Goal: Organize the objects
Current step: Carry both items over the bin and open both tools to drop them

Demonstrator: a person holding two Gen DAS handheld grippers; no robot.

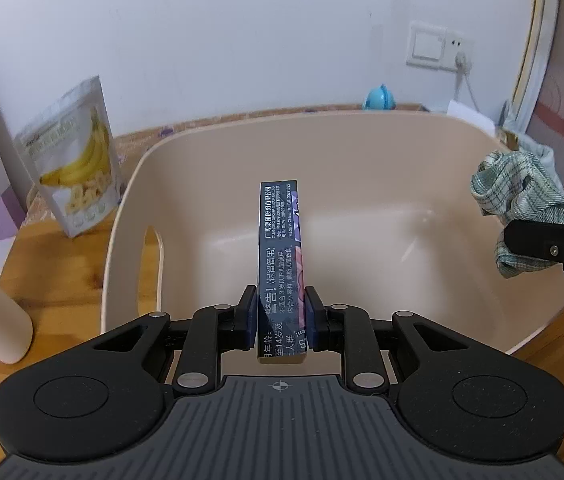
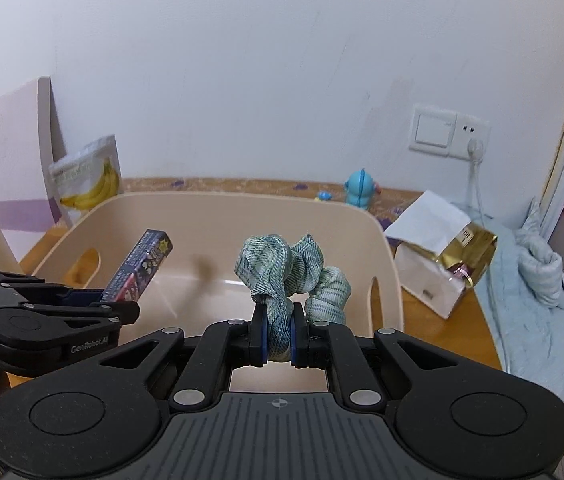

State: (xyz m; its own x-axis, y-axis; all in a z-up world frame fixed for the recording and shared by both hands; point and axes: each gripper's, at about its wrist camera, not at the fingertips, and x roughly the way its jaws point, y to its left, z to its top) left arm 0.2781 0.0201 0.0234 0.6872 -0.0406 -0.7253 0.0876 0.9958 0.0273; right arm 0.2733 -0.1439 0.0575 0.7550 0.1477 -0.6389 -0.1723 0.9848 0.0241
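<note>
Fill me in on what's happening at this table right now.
A person is tidying with two handheld grippers. The left gripper has its jaws shut on a dark printed box, held above the empty beige bin. The right gripper clamps a green scrunchie over the same bin. Neither item is released yet.

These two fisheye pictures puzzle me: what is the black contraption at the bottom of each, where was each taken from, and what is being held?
No robot here: a person carries a hand-held claw in each hand, and a camera on each looks forward along its fingers. The left wrist picture shows the left claw shut on a dark printed box. The right wrist picture shows the right claw shut on a green checked cloth. Each claw also shows at the edge of the other's picture. Both hover over an empty beige tub on a wooden table. Around the tub stand a banana snack pouch, a blue toy and a white and gold bag.
</note>
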